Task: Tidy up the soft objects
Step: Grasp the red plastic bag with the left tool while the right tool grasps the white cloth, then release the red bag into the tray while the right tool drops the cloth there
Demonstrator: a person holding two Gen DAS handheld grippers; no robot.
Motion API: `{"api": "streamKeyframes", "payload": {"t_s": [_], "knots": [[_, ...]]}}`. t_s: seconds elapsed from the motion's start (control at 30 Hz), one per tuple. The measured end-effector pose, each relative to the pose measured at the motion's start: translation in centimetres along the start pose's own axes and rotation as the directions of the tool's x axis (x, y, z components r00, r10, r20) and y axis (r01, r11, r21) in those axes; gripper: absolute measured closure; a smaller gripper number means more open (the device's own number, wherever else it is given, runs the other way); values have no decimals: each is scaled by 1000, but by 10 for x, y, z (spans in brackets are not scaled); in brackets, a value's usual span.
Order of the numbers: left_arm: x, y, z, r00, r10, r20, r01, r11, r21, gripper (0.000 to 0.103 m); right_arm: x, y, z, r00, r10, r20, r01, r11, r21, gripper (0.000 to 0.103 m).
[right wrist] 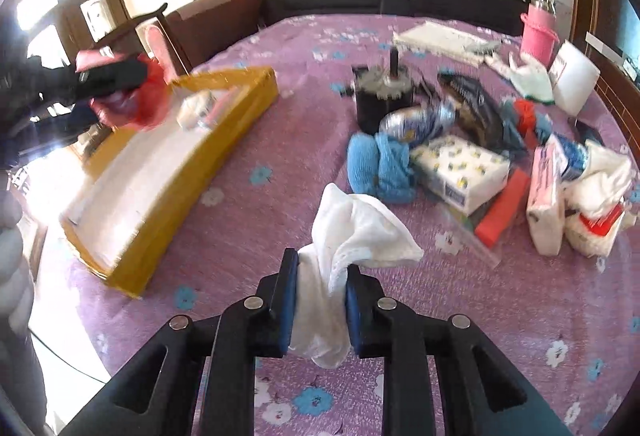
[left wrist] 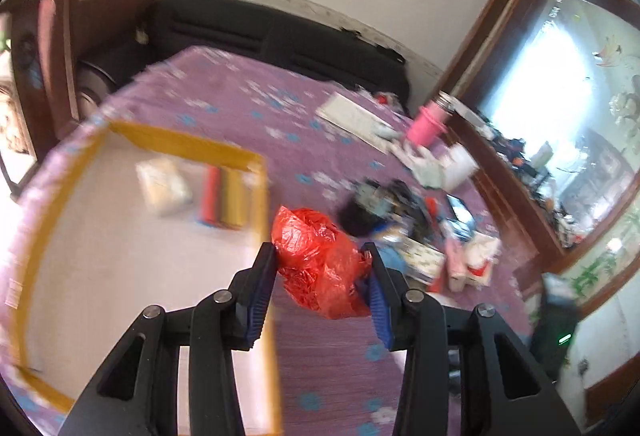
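Observation:
My left gripper [left wrist: 320,256] is shut on a crumpled red plastic bag [left wrist: 316,260] and holds it in the air beside the right wall of the yellow box [left wrist: 256,203]. From the right wrist view the left gripper [right wrist: 120,83] and the red bag [right wrist: 148,99] hang over the far end of the yellow box [right wrist: 192,163]. My right gripper [right wrist: 322,272] is shut on a white cloth [right wrist: 356,232] above the purple tablecloth. The box holds a white packet [left wrist: 164,183] and red and yellow rolls [left wrist: 224,199].
A pile lies right of the box: blue yarn [right wrist: 380,163], tissue packs [right wrist: 464,167], a red block [right wrist: 504,211], a black motor [right wrist: 384,91], dark and white bags. A pink bottle [right wrist: 536,31] and a white board [right wrist: 444,37] stand farther back.

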State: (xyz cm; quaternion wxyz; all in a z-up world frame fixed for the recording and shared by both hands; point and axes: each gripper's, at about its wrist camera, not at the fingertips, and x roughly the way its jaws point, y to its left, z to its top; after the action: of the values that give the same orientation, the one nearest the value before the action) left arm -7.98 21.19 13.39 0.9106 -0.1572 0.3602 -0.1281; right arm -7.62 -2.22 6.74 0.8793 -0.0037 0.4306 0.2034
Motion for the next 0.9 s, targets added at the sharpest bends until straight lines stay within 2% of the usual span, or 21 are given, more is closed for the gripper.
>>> {"api": "streamKeyframes", "payload": {"t_s": [0.2, 0.33, 0.43, 0.6, 0.7, 0.83, 0.9], "knots": [[-8, 54, 31, 988, 156, 16, -156, 988, 0, 61, -5, 18, 41, 997, 74, 22, -74, 997, -21, 80], [10, 92, 50, 979, 203, -15, -204, 979, -27, 61, 5, 50, 71, 994, 109, 27, -107, 992, -68, 80], [32, 113, 58, 973, 225, -56, -228, 973, -39, 61, 24, 75, 88, 989, 147, 0, -146, 985, -92, 80], [73, 146, 68, 961, 242, -131, -251, 966, -59, 61, 66, 119, 106, 980, 183, -76, -192, 971, -140, 80], [93, 169, 73, 956, 242, -165, -258, 963, -82, 61, 94, 141, 110, 976, 179, -126, -198, 966, -169, 80], [107, 192, 74, 956, 211, -205, -243, 959, -143, 60, 125, 155, 114, 973, 162, -168, -191, 965, -178, 80], [103, 199, 72, 964, 184, -192, -220, 957, -187, 56, 141, 158, 117, 970, 158, -183, -189, 967, -170, 79]]}}
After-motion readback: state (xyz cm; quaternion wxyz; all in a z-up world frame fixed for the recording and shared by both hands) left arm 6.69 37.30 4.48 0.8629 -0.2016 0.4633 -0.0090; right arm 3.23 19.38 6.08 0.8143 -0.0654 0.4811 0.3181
